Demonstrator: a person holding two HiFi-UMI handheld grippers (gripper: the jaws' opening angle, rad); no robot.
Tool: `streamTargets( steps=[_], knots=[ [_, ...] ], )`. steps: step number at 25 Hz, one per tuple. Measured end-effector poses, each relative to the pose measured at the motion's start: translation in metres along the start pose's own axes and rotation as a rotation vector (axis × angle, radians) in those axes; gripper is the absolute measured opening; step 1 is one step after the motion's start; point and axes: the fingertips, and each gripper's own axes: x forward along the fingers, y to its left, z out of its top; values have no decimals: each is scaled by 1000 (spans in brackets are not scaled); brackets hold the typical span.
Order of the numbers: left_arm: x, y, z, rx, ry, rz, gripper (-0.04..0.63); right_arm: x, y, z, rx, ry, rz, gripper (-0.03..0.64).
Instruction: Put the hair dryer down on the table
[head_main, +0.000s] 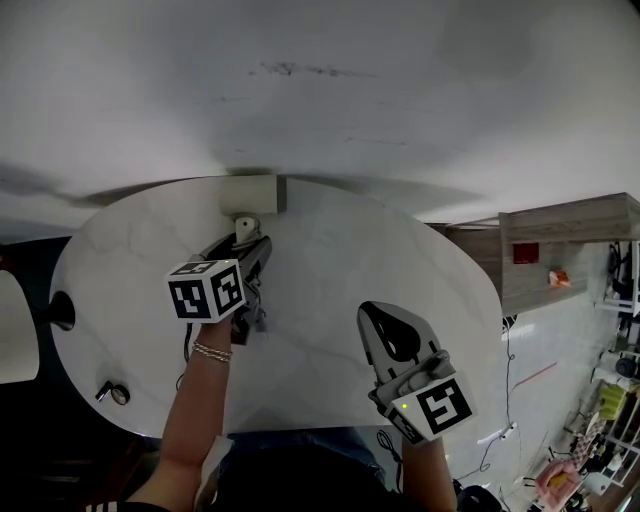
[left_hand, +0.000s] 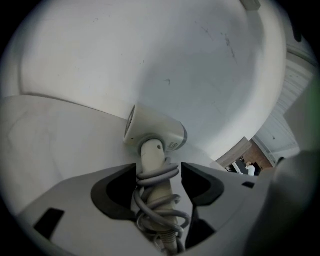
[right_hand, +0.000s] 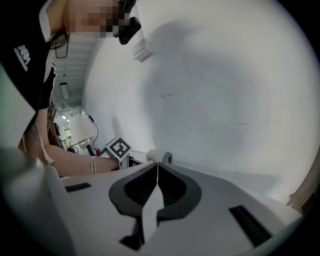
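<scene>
Right now the hair dryer (left_hand: 154, 134) lies on the white desk (head_main: 330, 250). Its head is toward the wall and its handle, wound with the grey cord (left_hand: 165, 216), points back at you. Your left tool (left_hand: 158, 169) stands wide open astride that handle, with a gap showing at the right-hand jaw. Your right tool (right_hand: 158, 167) is closed, jaws together with nothing in them, well to the right of the hair dryer.

Cream hair dryer (left_hand: 156, 134) lies on the white worktop (head_main: 330, 300) at its far edge — head toward the wall. Grey cord (left_hand: 159, 176) is wound round its handle.
</scene>
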Motion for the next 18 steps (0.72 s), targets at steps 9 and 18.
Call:
streamTargets(
  steps=[9, 18],
  knots=[
    [-24, -4, -2, 30, -26, -12, 293, -7, 13, 13, 25, -43, 10, 20],
    [-65, -23, 15, 109, -143, -69, 293, -9, 27, 21, 0, -59, 16, 20]
  ],
)
